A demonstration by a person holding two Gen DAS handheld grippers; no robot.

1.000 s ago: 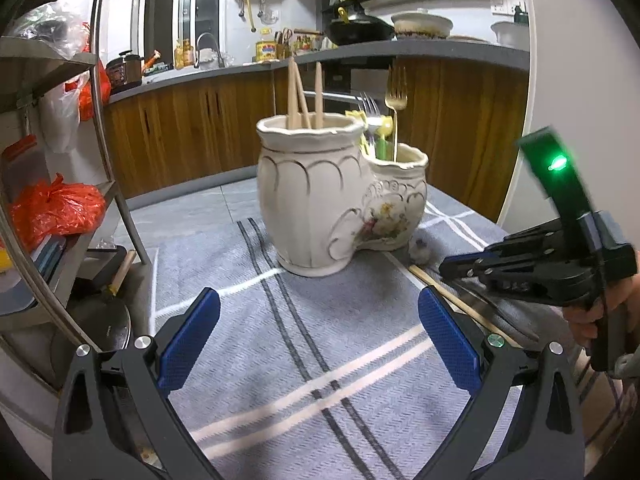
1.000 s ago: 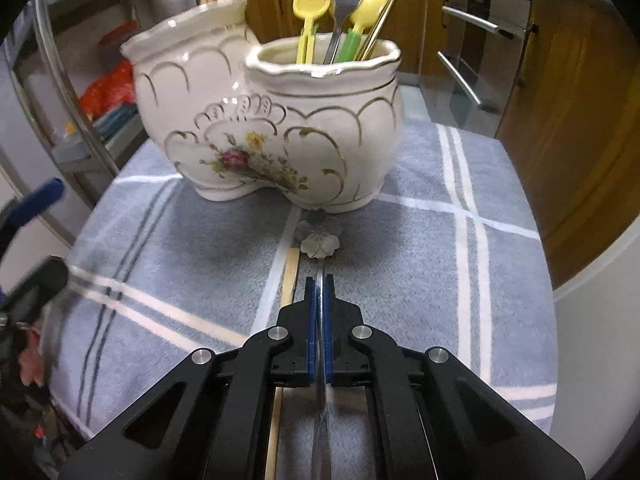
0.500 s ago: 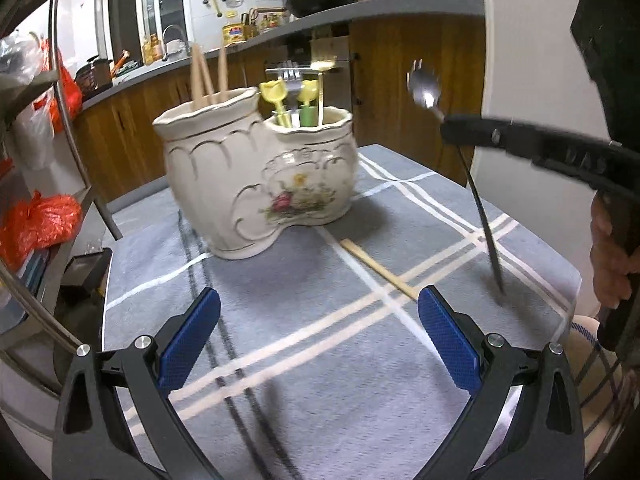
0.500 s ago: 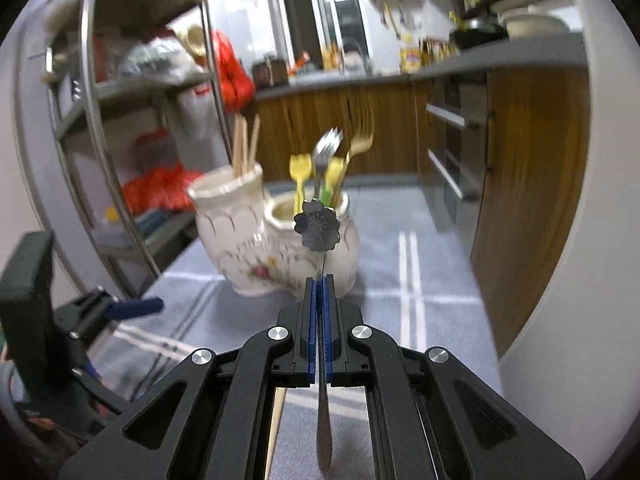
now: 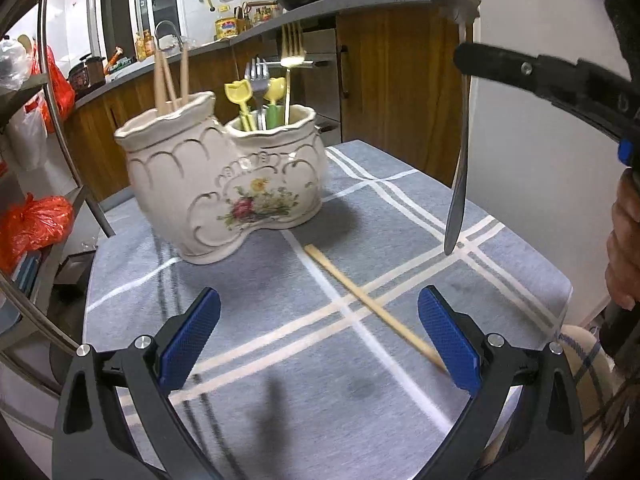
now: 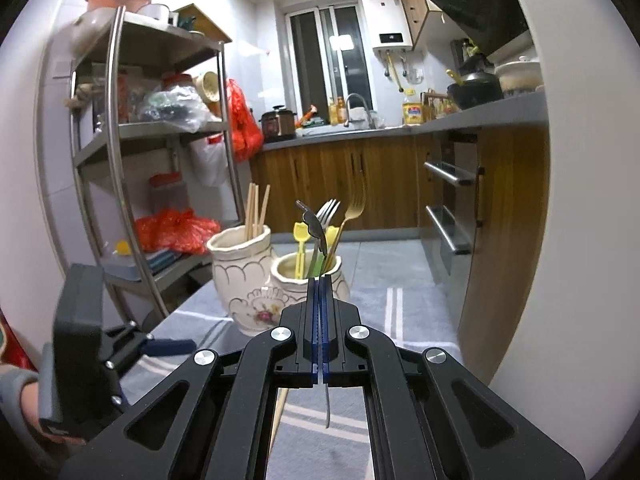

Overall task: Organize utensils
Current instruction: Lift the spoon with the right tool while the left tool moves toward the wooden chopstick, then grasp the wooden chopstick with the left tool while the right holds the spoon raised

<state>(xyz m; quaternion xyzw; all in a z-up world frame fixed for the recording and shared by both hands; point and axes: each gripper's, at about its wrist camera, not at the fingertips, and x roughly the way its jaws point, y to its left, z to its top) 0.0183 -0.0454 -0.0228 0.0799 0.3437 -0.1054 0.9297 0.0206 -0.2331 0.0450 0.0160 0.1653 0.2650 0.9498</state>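
A cream two-pot ceramic utensil holder (image 5: 224,184) stands on the grey striped cloth; it also shows in the right wrist view (image 6: 256,284). Its taller pot holds chopsticks (image 5: 170,80), its lower pot holds forks and yellow picks (image 5: 264,92). My right gripper (image 6: 319,320) is shut on a metal spoon with a flower-shaped bowl (image 6: 314,228), held upright above the table, handle down (image 5: 458,184). One loose chopstick (image 5: 372,304) lies on the cloth. My left gripper (image 5: 316,340) is open and empty, low over the cloth near the chopstick's near end.
A metal shelf rack (image 6: 120,184) with red bags stands left of the table. Wooden kitchen cabinets (image 6: 340,188) and a counter lie behind. A white wall or appliance (image 5: 532,184) borders the table's right edge.
My right gripper lifted the spoon off the cloth and tilted it upright, rising above the holder. My left gripper shifted its view rightward, so the holder now sits further left.
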